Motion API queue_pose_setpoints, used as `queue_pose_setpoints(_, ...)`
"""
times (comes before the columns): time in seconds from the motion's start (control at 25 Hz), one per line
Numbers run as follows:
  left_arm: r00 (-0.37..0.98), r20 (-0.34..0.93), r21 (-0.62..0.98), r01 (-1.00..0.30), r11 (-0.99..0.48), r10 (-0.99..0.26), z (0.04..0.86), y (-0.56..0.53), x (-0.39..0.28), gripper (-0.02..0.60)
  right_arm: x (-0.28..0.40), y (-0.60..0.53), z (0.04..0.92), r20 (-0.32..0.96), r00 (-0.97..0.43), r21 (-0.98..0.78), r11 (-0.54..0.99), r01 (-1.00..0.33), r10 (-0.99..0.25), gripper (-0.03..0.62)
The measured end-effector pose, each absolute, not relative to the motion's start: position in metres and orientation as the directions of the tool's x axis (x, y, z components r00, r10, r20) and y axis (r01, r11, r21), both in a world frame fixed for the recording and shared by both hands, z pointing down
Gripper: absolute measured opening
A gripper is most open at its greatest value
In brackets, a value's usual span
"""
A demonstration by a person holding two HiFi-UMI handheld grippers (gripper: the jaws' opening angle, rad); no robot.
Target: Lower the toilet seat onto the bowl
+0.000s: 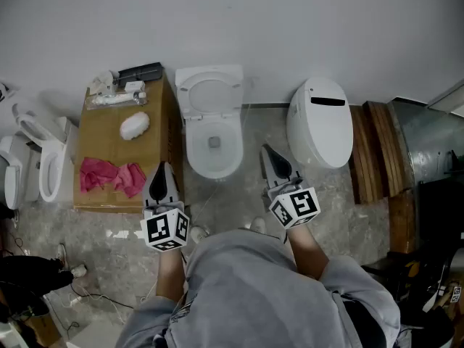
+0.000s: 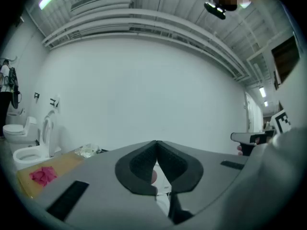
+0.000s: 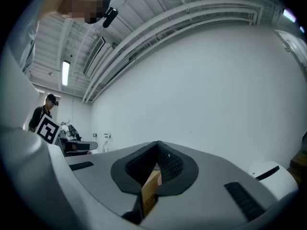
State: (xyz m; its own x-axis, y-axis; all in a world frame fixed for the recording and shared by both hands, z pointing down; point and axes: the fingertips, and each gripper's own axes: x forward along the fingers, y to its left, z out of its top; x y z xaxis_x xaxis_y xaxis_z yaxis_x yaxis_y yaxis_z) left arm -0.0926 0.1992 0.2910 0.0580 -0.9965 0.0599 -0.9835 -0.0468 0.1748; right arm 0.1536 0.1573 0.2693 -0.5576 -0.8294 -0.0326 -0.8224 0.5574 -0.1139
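Note:
In the head view a white toilet stands against the wall. Its seat (image 1: 210, 94) is raised above the open bowl (image 1: 214, 149). My left gripper (image 1: 164, 168) hangs left of the bowl's front, over the edge of a cardboard box, jaws shut and empty. My right gripper (image 1: 266, 151) is just right of the bowl, also shut on nothing. Neither touches the toilet. The left gripper view shows the closed left gripper (image 2: 156, 143) pointing up at the white wall. The right gripper view shows the same of the right gripper (image 3: 157, 143). The toilet is out of both gripper views.
A cardboard box (image 1: 109, 133) left of the toilet carries a pink cloth (image 1: 110, 175), a white lump (image 1: 134, 125) and small items. A second toilet with its lid closed (image 1: 320, 122) stands to the right. More toilets (image 1: 43, 158) stand at the far left. Wooden boards (image 1: 377, 147) lie at the right.

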Motion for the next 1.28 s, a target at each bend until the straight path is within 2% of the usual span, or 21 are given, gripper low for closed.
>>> queue_pose_setpoints(0.6, 0.071, 0.060, 0.198, -0.979, -0.058, -0.996, 0.296, 0.202, -0.104, 0.000, 0.142, 0.162, 0.272, -0.030, -0.545, -0.111, 0.544, -0.831, -0.838, -0.008)
queue_pose_setpoints(1.28, 0.176, 0.074, 0.194, -0.968, -0.159, -0.982, 0.308, 0.200, -0.172, 0.000, 0.070, 0.181, 0.283, -0.015, -0.464, -0.112, 0.463, -0.879, -0.886, -0.008)
